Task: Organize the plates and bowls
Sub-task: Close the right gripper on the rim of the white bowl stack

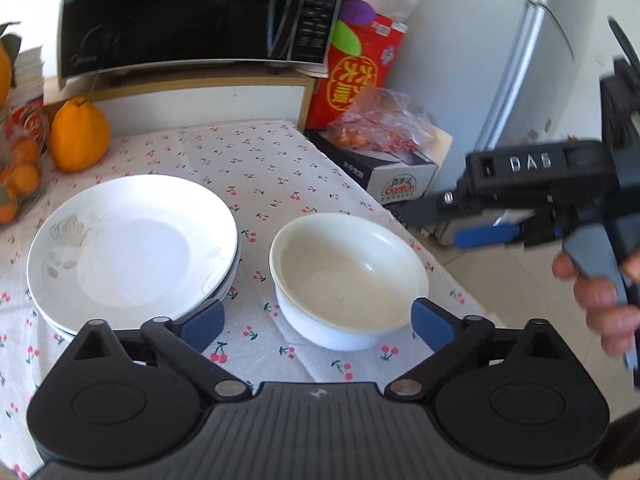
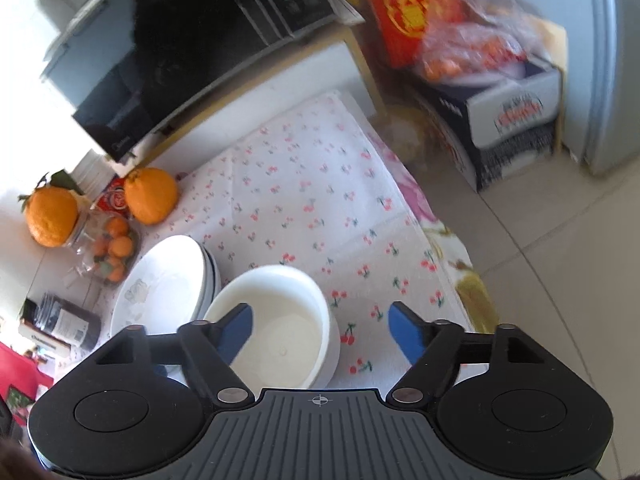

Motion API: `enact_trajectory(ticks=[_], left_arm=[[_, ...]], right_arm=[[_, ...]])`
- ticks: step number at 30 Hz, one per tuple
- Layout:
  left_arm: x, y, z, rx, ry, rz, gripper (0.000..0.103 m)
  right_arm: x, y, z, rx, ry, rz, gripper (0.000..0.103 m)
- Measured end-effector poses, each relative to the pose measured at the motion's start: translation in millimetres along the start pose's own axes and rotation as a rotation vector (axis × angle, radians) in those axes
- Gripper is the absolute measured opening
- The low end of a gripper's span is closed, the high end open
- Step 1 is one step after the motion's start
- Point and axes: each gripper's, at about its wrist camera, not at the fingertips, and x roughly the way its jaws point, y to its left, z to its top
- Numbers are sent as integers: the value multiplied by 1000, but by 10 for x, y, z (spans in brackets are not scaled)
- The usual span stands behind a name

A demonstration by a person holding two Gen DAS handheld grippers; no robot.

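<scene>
Both wrist views close, down onto bowl

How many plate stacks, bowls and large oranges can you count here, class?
Plate stack: 1
Bowl: 1
Large oranges: 2
Total: 4

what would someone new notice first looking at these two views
A white bowl sits alone on the cherry-print tablecloth, right of a stack of white plates. Both grippers are open, holding nothing. Behind, a black microwave looms over a big orange fruit.
</scene>
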Motion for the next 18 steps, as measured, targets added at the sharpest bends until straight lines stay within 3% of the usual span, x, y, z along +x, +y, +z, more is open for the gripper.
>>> enact_trajectory(ticks=[9,18], left_arm=[[106,-36,-146,105,18,-3,103],[283,-139,-214,170,42,-38,103]], right_arm=[[64,30,-125,-204,-45,-4,89],[179,47,-234,-262,-43,53,89]])
